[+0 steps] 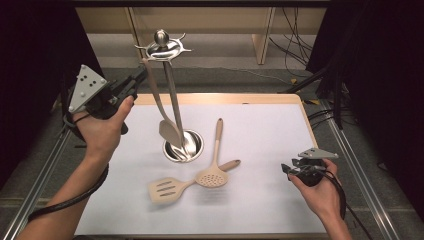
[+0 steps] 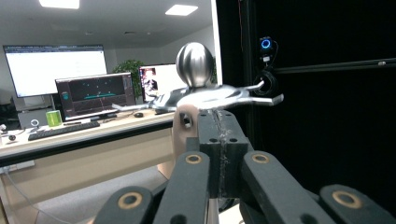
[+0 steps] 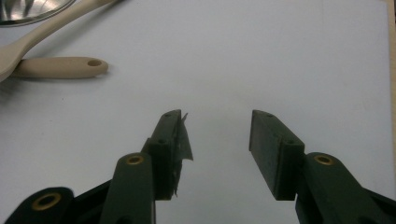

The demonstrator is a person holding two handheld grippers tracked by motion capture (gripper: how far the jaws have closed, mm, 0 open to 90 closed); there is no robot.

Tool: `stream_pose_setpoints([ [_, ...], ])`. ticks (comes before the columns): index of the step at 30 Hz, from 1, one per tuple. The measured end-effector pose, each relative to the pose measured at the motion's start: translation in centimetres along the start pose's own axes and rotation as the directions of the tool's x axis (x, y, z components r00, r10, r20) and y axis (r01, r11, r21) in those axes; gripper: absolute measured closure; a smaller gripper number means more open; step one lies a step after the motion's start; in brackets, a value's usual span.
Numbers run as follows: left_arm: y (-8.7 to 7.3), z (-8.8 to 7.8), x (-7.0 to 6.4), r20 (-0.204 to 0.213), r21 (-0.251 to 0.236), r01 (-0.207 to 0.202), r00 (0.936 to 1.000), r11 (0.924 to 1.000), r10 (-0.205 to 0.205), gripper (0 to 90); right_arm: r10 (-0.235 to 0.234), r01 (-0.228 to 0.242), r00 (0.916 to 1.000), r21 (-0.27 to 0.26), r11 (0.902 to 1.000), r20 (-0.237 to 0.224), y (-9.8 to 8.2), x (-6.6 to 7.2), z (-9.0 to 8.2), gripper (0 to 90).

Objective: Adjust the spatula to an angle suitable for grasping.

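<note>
A steel utensil stand [image 1: 161,45] with hooked arms rises from its round base [image 1: 184,145] at the back middle of the white mat [image 1: 260,130]. My left gripper [image 1: 141,76] is raised beside the stand's top, shut on the handle of a beige turner [image 1: 170,131], which hangs down along the pole. In the left gripper view the closed jaws [image 2: 219,126] sit just under the stand's knob [image 2: 195,64], with the turner's holed handle end [image 2: 186,122] beside them. My right gripper [image 1: 287,169] rests low at the right, open and holding nothing [image 3: 217,135].
A beige slotted spatula [image 1: 165,190] and a beige skimmer [image 1: 212,176] lie crossed on the mat in front of the stand. The spatula's handle [image 3: 60,67] points toward my right gripper. Black curtains stand on both sides, and cables run along the floor behind.
</note>
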State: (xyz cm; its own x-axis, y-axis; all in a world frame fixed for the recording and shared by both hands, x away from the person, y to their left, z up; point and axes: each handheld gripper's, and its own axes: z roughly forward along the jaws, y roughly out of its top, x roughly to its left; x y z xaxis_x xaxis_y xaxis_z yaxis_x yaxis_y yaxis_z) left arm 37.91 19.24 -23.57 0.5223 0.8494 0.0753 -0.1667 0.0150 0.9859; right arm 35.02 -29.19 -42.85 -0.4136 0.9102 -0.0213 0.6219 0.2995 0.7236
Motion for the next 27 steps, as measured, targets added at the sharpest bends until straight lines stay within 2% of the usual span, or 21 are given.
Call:
stream_pose_setpoints([
  [3,0.3,0.3,0.0,-0.005,-0.007,0.000,1.0000,1.0000,0.000,89.5,0.008,-0.008,1.0000,-0.004,1.0000,0.000,0.0,0.0,0.0,55.3],
  [4,0.4,0.5,0.0,-0.007,-0.010,0.000,1.0000,0.9999,0.000,89.5,0.045,-0.045,0.9990,0.004,0.9990,-0.003,0.0,0.3,-0.1,55.3],
  [5,0.5,0.5,0.1,-0.011,-0.010,-0.001,0.9999,0.9999,0.001,89.5,0.031,-0.031,0.9995,-0.003,0.9995,-0.007,0.0,0.2,0.0,55.2],
  [6,0.5,0.5,0.2,-0.013,-0.012,0.000,0.9999,0.9999,0.000,89.5,-0.020,0.020,0.9997,-0.022,0.9996,-0.017,0.0,-0.2,0.1,55.2],
  [8,0.5,0.6,0.3,-0.014,-0.015,0.000,0.9999,0.9999,-0.001,89.5,-0.009,0.008,0.9998,-0.026,0.9996,-0.016,0.0,-0.2,0.1,55.3],
  [9,0.6,0.6,0.3,-0.016,-0.015,-0.002,0.9999,0.9999,0.001,89.5,0.024,-0.024,0.9996,-0.006,0.9997,-0.014,0.0,0.1,0.0,55.3],
  [10,0.6,0.6,0.3,-0.017,-0.014,-0.005,0.9998,0.9999,0.005,89.5,-0.014,0.014,0.9999,-0.019,0.9997,0.000,0.0,-0.2,0.0,55.3],
  [13,0.6,0.6,0.4,-0.024,-0.016,-0.012,0.9997,0.9998,0.011,89.5,-0.023,0.023,0.9997,-0.017,0.9996,0.002,0.0,-0.3,0.0,55.2],
  [14,0.6,0.6,0.5,-0.027,-0.016,-0.011,0.9996,0.9998,0.011,89.5,0.015,-0.015,0.9998,-0.005,0.9999,-0.009,0.0,0.0,0.0,55.3],
  [15,0.6,0.6,0.6,-0.032,-0.017,-0.014,0.9994,0.9997,0.014,89.5,0.032,-0.032,0.9994,-0.010,0.9994,-0.014,0.0,0.1,0.0,55.3],
  [16,0.6,0.6,0.6,-0.036,-0.018,-0.012,0.9993,0.9998,0.012,89.5,-0.006,0.006,0.9999,-0.020,0.9998,-0.016,0.0,-0.1,0.1,55.3],
  [17,0.6,0.7,0.8,-0.039,-0.017,-0.012,0.9992,0.9998,0.012,89.5,-0.013,0.012,0.9998,-0.024,0.9996,-0.017,0.0,-0.2,0.1,55.2],
  [24,0.6,0.8,1.6,-0.062,-0.006,-0.013,0.9980,0.9999,0.012,89.5,-0.010,0.010,0.9999,-0.012,0.9999,-0.009,0.0,-0.2,0.0,55.3],
  [25,0.5,0.9,1.7,-0.065,-0.007,-0.012,0.9978,0.9999,0.011,89.5,0.004,-0.004,1.0000,-0.018,0.9998,-0.009,0.0,-0.1,0.1,55.2],
  [27,0.5,0.9,1.8,-0.068,-0.006,-0.010,0.9977,0.9999,0.009,89.5,-0.008,0.007,0.9999,-0.020,0.9998,-0.015,0.0,-0.1,0.1,55.2],
])
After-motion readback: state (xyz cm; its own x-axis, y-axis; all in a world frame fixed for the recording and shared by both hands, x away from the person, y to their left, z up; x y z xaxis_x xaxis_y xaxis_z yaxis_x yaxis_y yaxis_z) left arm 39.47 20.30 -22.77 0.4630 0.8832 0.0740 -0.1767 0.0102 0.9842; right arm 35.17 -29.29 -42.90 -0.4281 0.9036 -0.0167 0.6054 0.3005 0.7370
